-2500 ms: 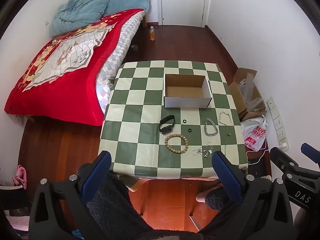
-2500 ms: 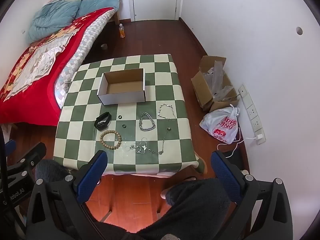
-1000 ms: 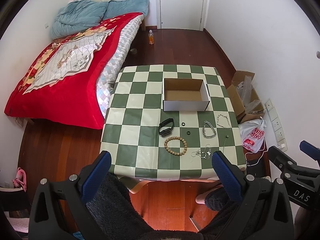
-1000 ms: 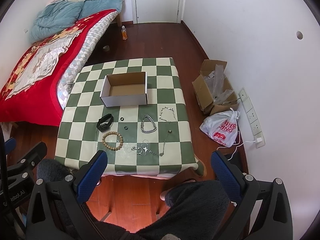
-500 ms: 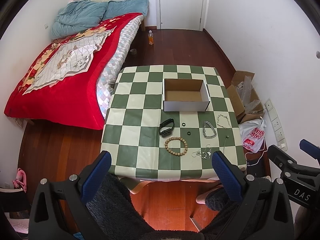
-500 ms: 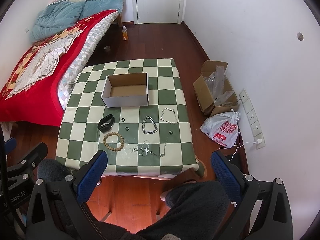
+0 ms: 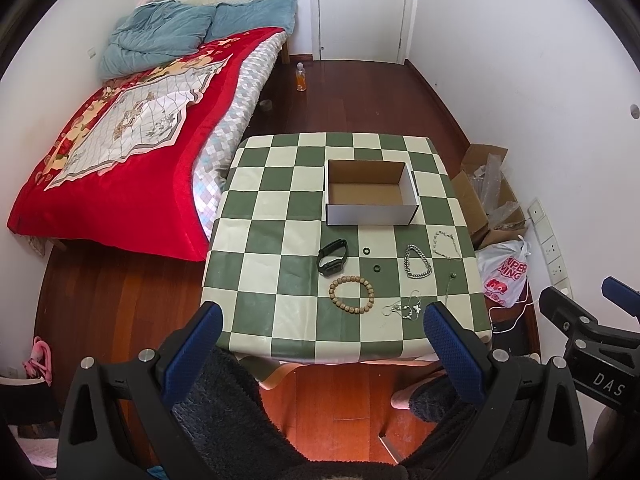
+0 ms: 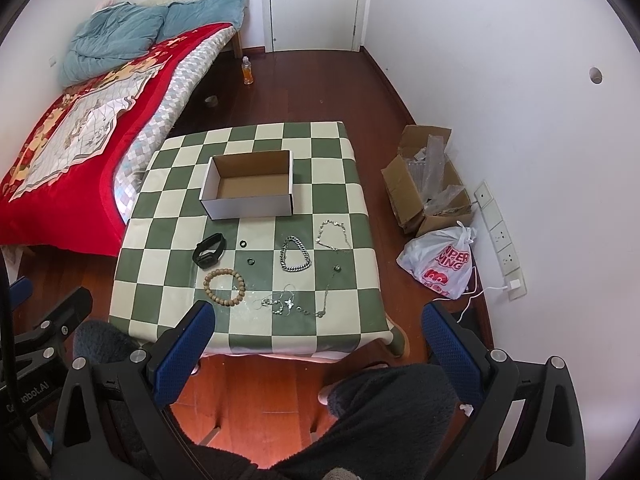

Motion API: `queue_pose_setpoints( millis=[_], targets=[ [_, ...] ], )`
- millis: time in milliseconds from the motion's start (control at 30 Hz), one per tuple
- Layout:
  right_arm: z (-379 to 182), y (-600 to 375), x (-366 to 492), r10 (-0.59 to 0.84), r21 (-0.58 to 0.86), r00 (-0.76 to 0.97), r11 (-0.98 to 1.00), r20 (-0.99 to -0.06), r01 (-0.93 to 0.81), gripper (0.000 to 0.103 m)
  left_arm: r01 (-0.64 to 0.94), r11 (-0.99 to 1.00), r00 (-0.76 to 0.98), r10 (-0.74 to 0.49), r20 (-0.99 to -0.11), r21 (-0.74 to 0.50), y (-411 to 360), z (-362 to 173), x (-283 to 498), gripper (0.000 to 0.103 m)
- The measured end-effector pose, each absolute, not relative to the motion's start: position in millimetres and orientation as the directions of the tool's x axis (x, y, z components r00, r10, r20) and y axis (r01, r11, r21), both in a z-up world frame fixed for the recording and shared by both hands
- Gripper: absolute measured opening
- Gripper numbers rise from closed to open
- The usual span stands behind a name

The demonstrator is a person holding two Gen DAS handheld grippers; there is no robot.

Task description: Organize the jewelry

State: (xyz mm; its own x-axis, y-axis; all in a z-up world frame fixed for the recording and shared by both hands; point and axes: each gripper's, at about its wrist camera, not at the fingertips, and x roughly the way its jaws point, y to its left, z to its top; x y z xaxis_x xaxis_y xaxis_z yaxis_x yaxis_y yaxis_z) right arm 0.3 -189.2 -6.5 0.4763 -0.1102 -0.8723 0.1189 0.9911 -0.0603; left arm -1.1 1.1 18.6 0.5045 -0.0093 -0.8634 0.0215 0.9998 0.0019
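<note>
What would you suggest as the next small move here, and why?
Probably lower the left gripper toward the wooden bead bracelet. Both grippers are open and held back from the table, the cardboard box is empty, and every piece lies on the checked tablecloth. The bracelet is near the front edge and apart from the tangled chains.

One open box (image 7: 372, 216), one black band (image 7: 332, 258), one bead bracelet (image 7: 352, 294), two small rings (image 7: 365, 251), several chains (image 7: 417, 262)

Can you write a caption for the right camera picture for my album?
Right tool open above a checkered table of bracelets and chains beside an empty cardboard box.
</note>
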Motion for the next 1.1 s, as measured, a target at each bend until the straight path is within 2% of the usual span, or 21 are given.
queue_pose_setpoints(
  millis=[967,1100],
  targets=[
    [-2,-191,-1,-0.11,-0.056,0.476,0.99,-0.873,0.126,0.103,0.022,1.0,0.51,-0.01,-0.86,0.001,2,21,-5,0.102],
    [-13,-202,5,-0.116,-0.041,0.476,0.986,-0.872,0.164,0.103,-0.005,1.0,0.526,0.023,-0.85,0.024,4,14,5,0.102]
  ],
)
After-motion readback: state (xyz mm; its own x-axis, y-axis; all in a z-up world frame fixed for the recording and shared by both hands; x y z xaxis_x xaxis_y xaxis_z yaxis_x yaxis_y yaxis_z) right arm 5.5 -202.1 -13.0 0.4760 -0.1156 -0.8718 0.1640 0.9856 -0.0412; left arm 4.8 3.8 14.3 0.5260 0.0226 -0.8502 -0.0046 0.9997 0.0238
